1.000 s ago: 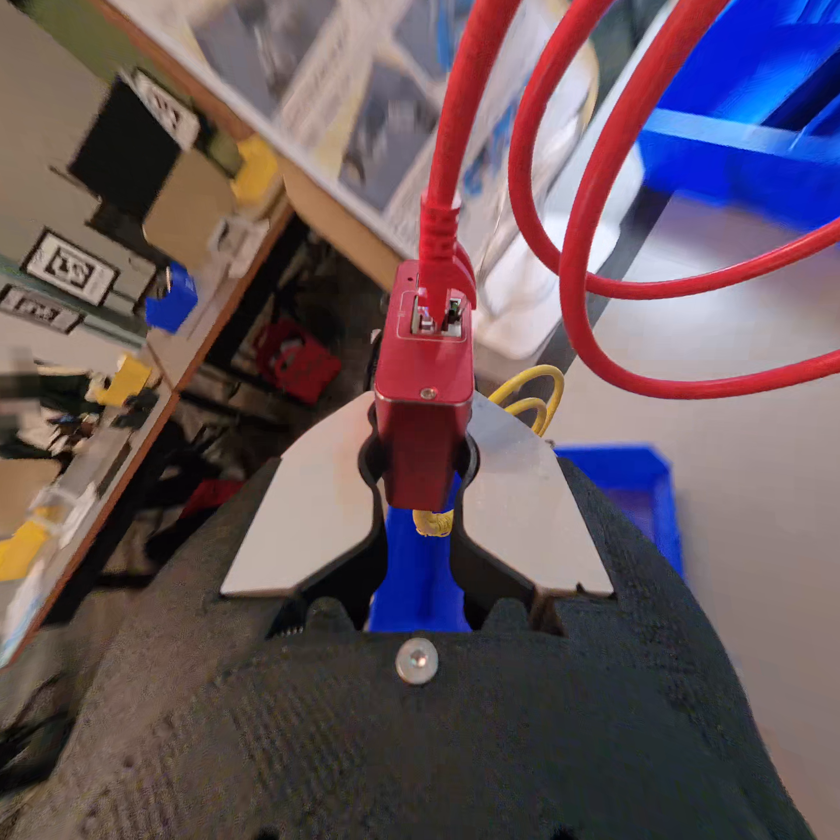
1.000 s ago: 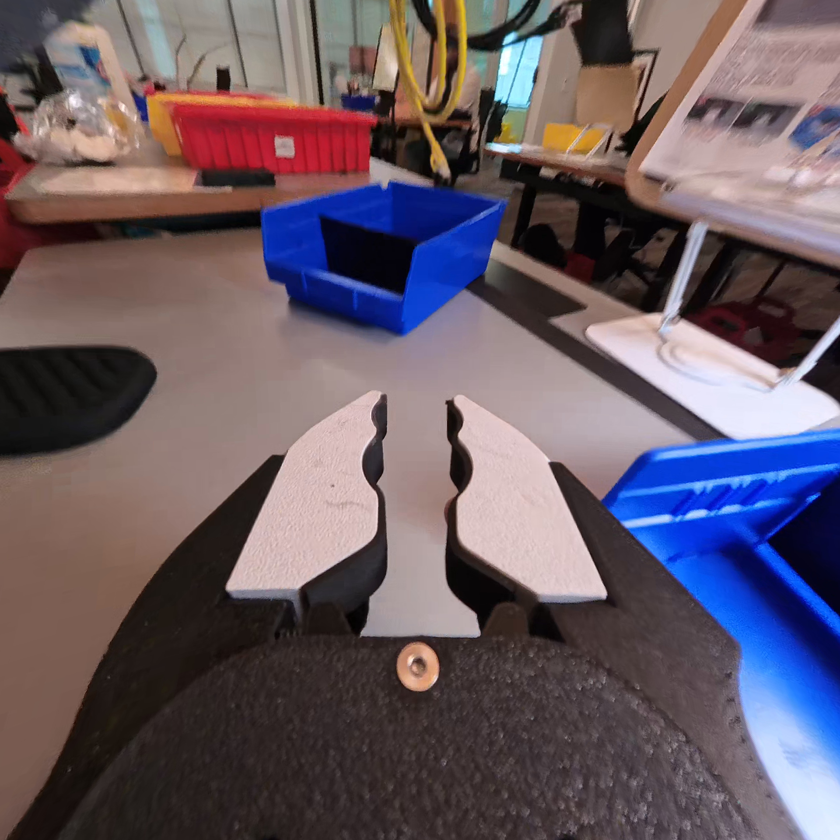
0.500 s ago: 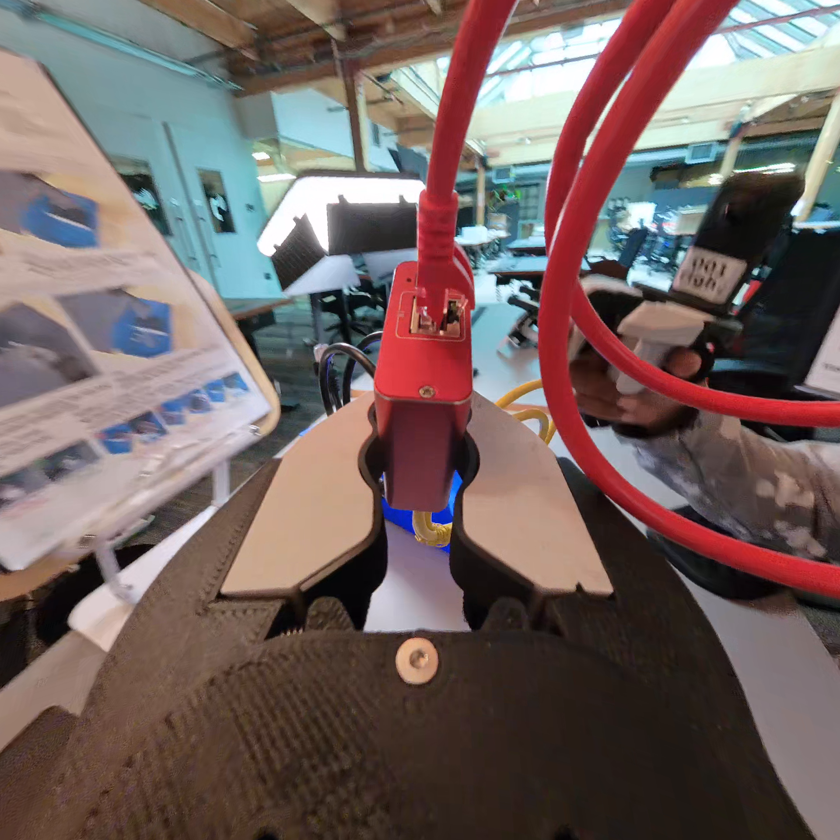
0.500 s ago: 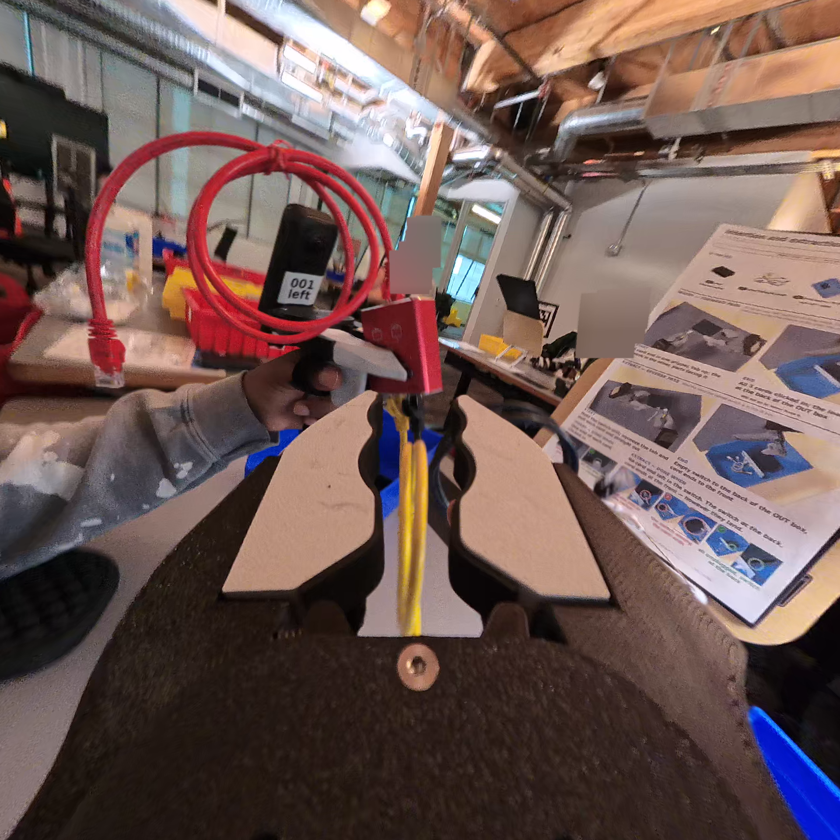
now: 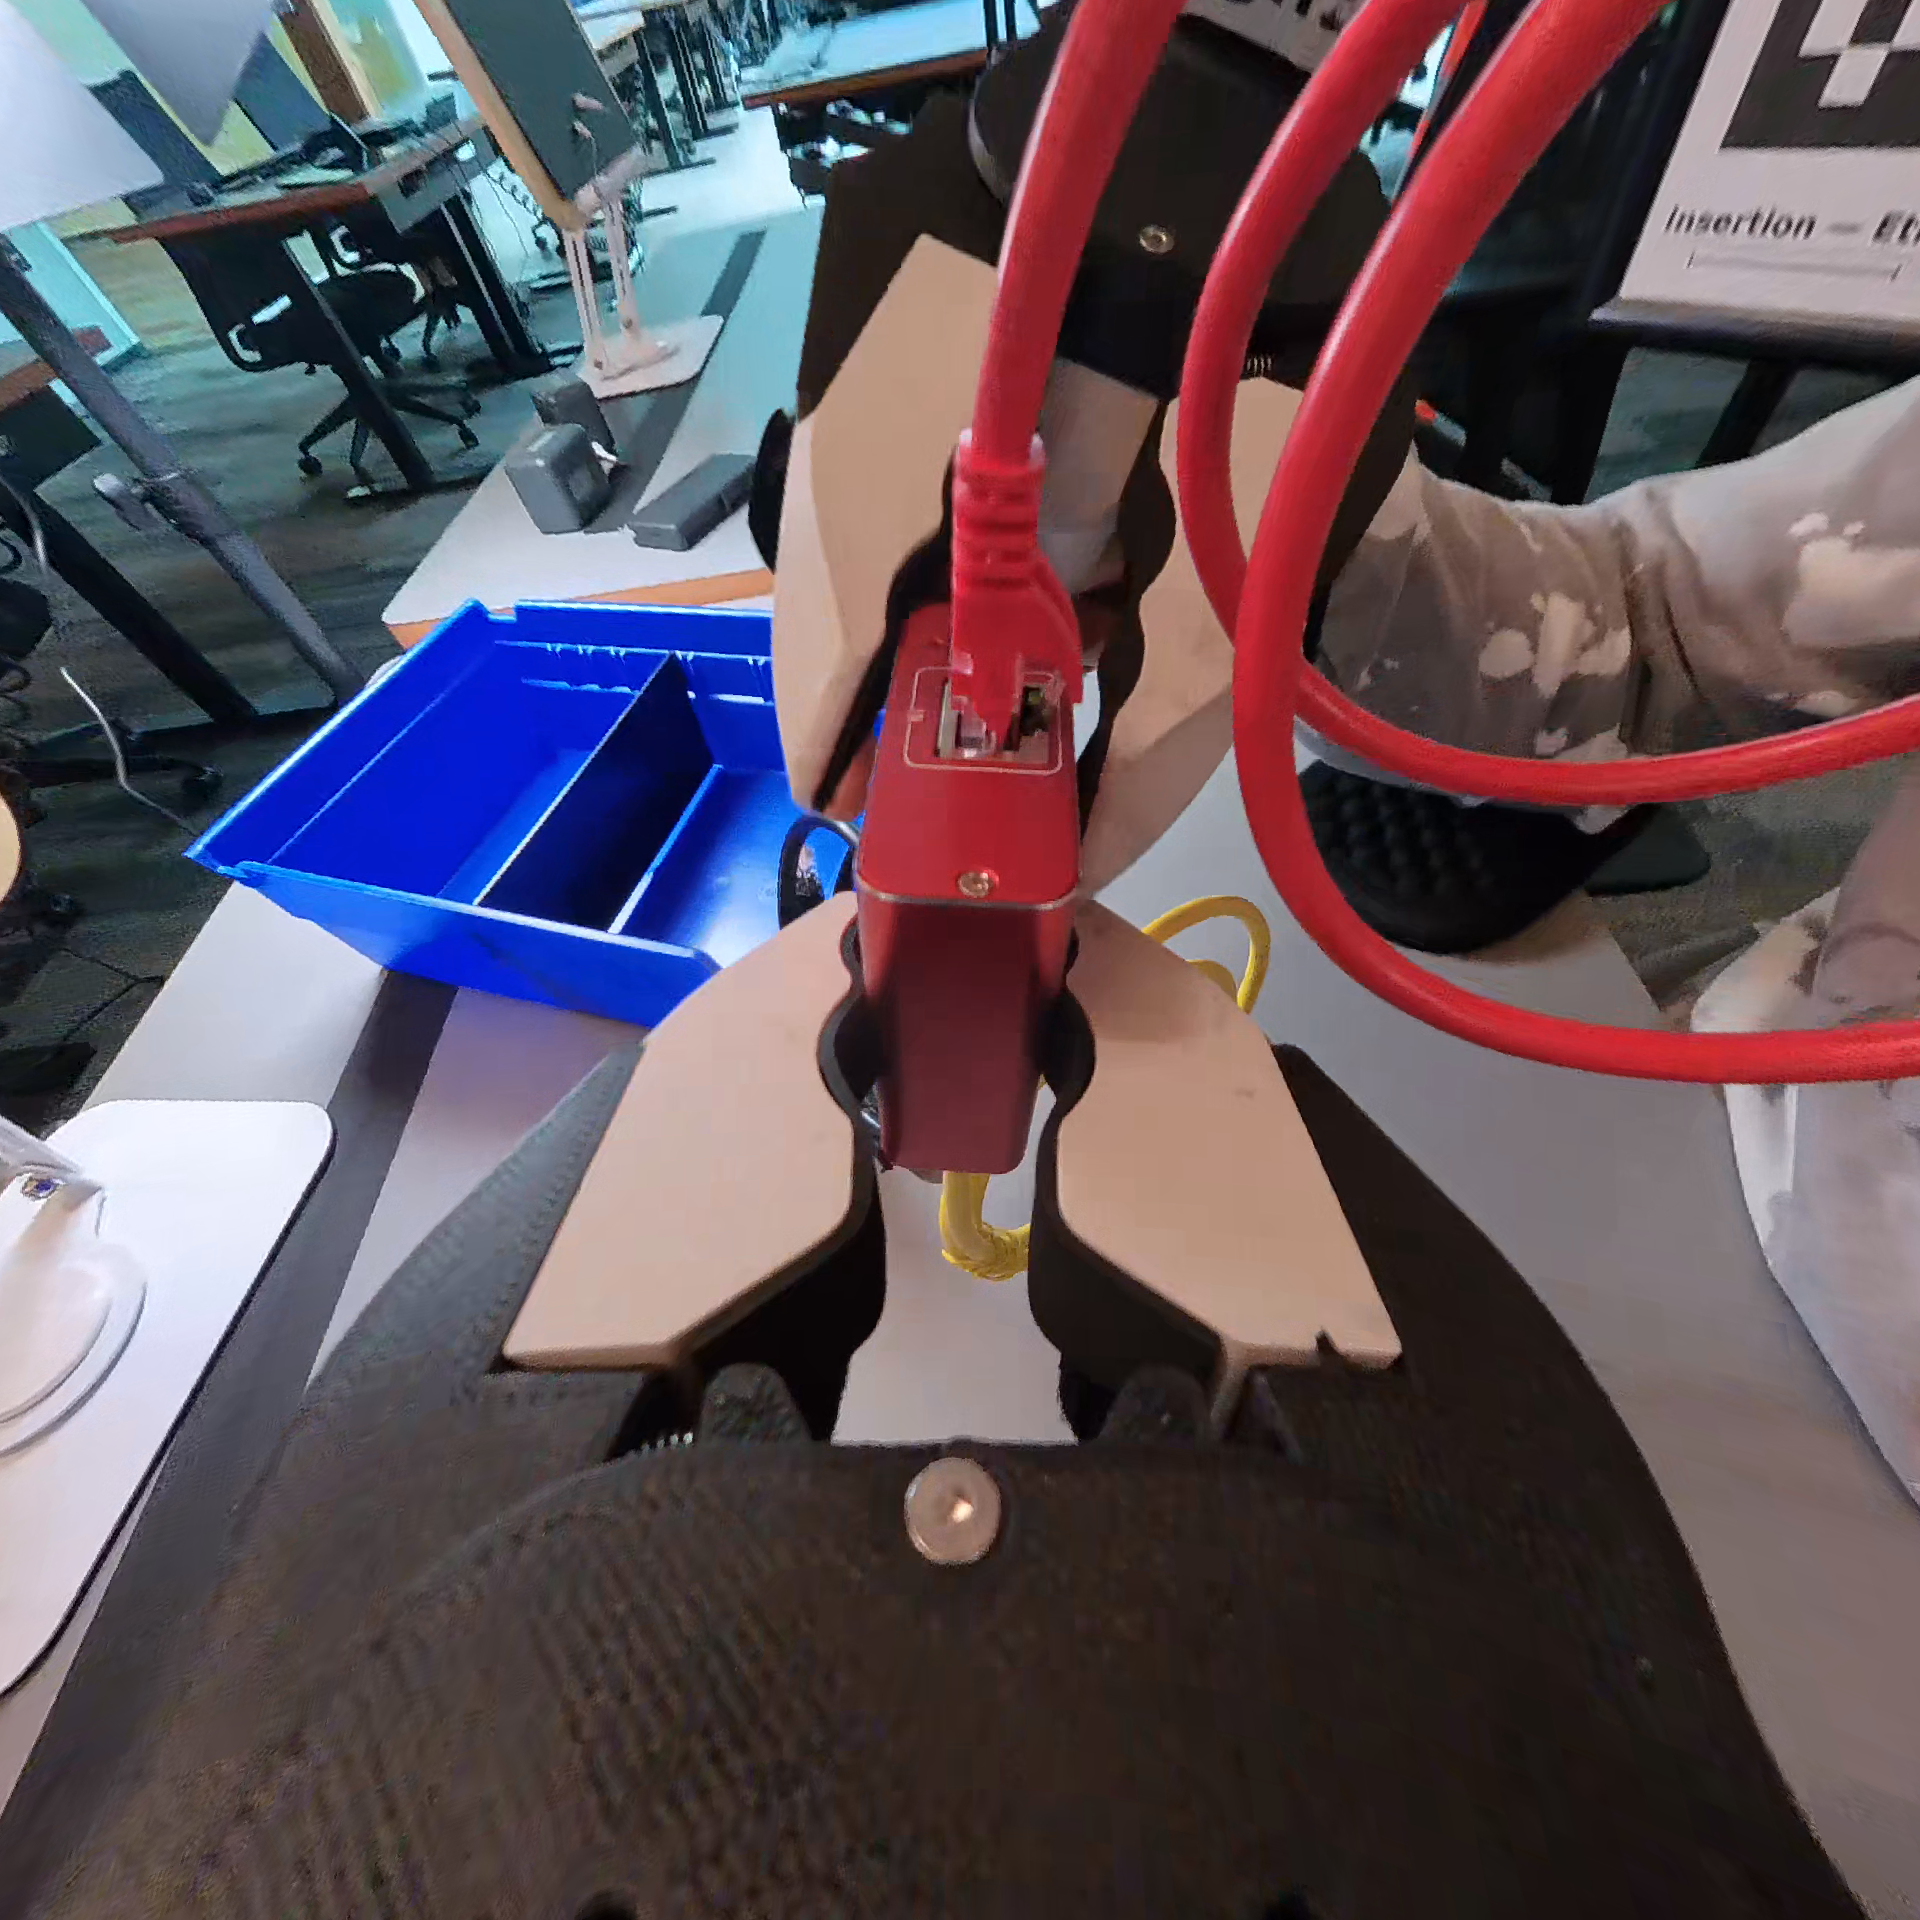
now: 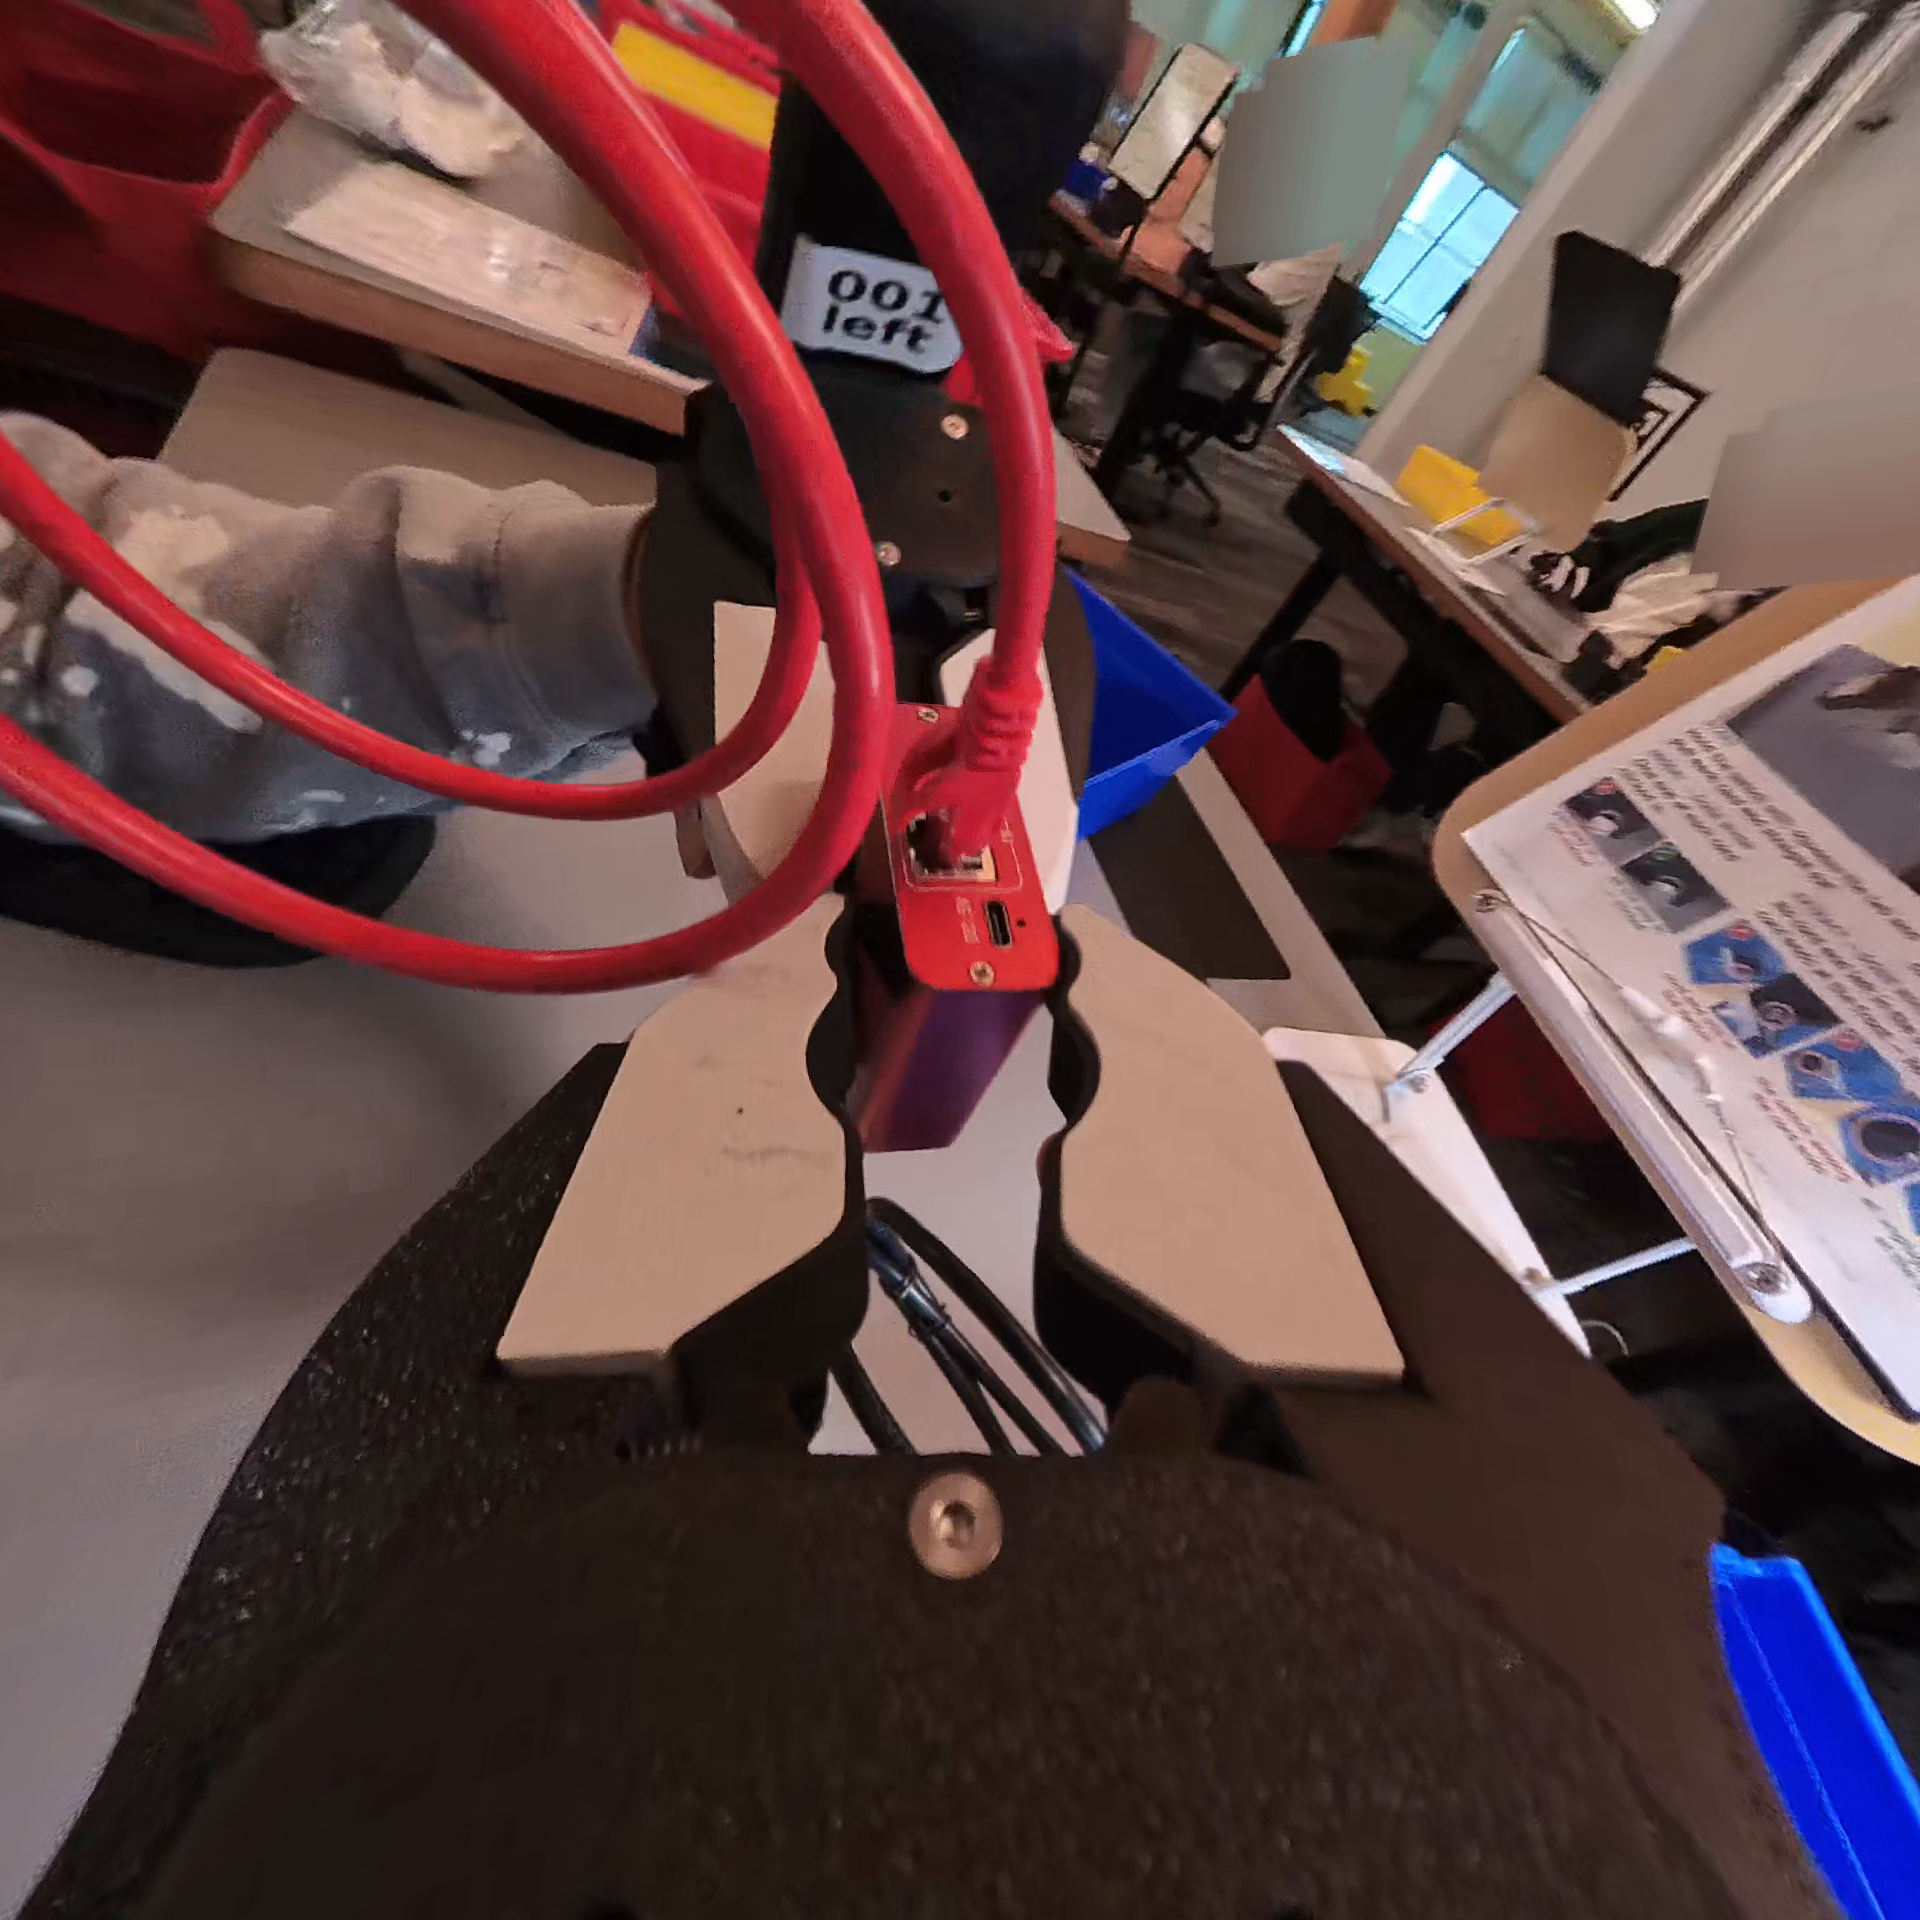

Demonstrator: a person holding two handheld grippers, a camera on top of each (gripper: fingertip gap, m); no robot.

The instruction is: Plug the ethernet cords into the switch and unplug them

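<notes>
Grey desk fills the near ground, everything's happening just above it. Far left on it, a blue bin w/ a divider down the middle, nothing in the part we can see. Over on the right, seen from the right wrist cam, an instruction board leans on its wire stand, printed pics on it.

Big loops of red cord swing across the top, hanging in the air and sweeping off right past a pale speckled sleeve.

Left tongs are clamped tight on the red switch, one finger each side of the body, switch standing up btwn them, port face pointing away from the cam. So the switch is off the desk, held in the air over it.

Right tongs come in from the opposite side, head-on. Fingers partly apart, tips straddling the port end of the switch. Right tip looks to be against the casing, left tip has a sliver of gap, but whether they're actually squeezing, can't tell.

Red plug sits in the port on the switch's face, cord rising straight up from it. From the right wrist cam there's a small slot-shaped port below it, nothing in it.

Yellow cord pokes out under the near end of the switch; can't tell if it's plugged in. Thin black cords run on the desk btwn the right tongs' fingers.
</notes>
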